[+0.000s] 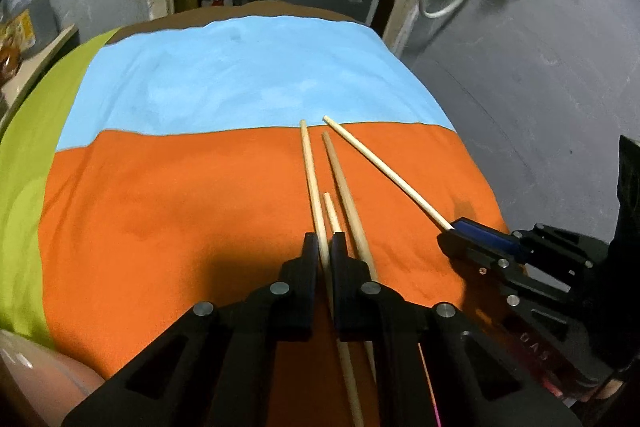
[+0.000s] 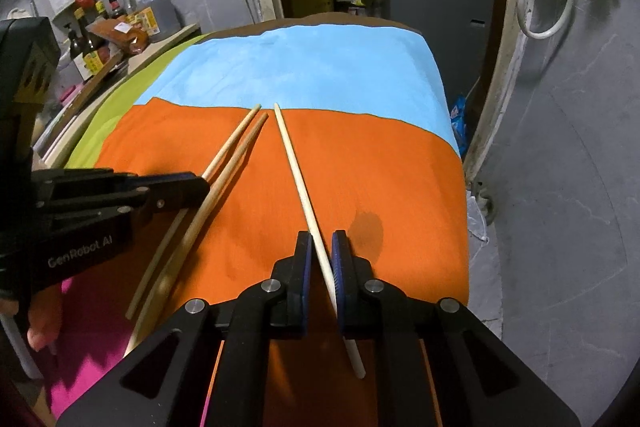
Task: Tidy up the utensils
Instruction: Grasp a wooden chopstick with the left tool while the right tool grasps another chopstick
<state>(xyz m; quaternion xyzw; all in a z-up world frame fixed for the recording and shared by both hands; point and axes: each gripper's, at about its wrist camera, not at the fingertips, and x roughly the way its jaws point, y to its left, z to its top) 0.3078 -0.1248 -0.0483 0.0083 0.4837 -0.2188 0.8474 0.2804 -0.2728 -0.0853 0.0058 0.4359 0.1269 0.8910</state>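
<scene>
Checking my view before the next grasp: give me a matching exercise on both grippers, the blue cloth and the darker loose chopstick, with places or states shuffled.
1. left black gripper
2. right black gripper
3. sky-blue cloth
4. darker tan wooden chopstick

A. covers the table's far part
B. shut on the palest thin chopstick, angled away from the others
C. lies loose on the orange cloth
D. shut on a light wooden chopstick beside item 4

Pairs: 1-D, 2-B, 3-A, 4-C
</scene>
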